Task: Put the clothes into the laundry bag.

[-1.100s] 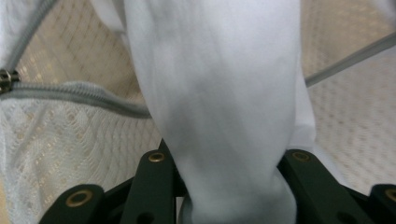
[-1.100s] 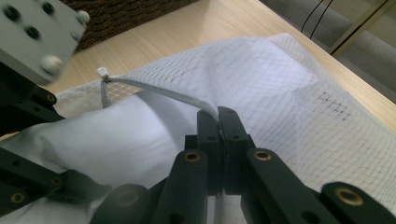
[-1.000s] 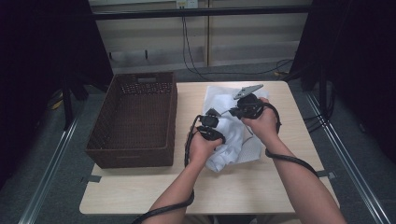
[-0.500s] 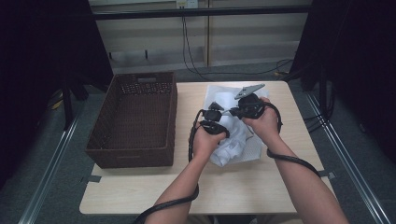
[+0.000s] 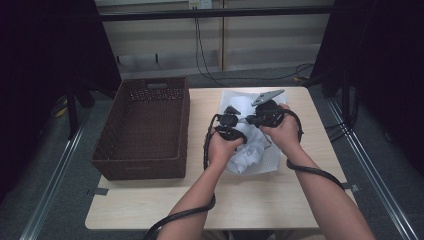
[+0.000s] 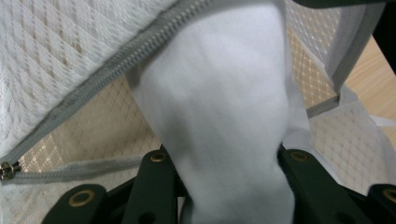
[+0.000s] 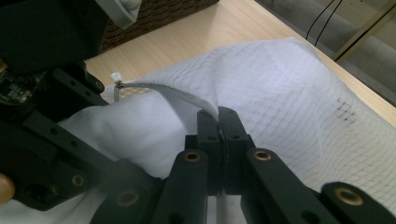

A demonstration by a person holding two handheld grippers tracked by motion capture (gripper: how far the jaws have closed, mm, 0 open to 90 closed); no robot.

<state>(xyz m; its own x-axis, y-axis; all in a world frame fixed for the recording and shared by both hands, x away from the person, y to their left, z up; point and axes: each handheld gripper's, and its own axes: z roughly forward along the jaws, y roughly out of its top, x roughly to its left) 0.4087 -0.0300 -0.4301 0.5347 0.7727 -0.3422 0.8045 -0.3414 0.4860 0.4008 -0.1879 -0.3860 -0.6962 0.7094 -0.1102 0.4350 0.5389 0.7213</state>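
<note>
A white mesh laundry bag (image 5: pixel 239 98) lies on the table, its grey zipper (image 6: pixel 116 70) undone. My right gripper (image 7: pixel 218 116) is shut on the zippered edge of the mesh bag (image 7: pixel 285 93) and holds the mouth lifted. My left gripper (image 6: pixel 224 158) is shut on a bunched white cloth (image 6: pixel 219 107), which reaches up under the open zipper edge. In the high view the left gripper (image 5: pixel 231 114) and the right gripper (image 5: pixel 250 120) sit close together over the bag, and more of the white cloth (image 5: pixel 246 156) trails toward the person.
A dark brown wicker basket (image 5: pixel 142 125) stands to the left of the bag on the light wooden table (image 5: pixel 250 200). Cables trail from both grippers along the forearms. The left gripper's body (image 7: pixel 46 116) crowds the right gripper's left side.
The left gripper has edged slightly forward and right with the cloth, closer to the bag's mouth. The right gripper has kept still on the zipper edge.
</note>
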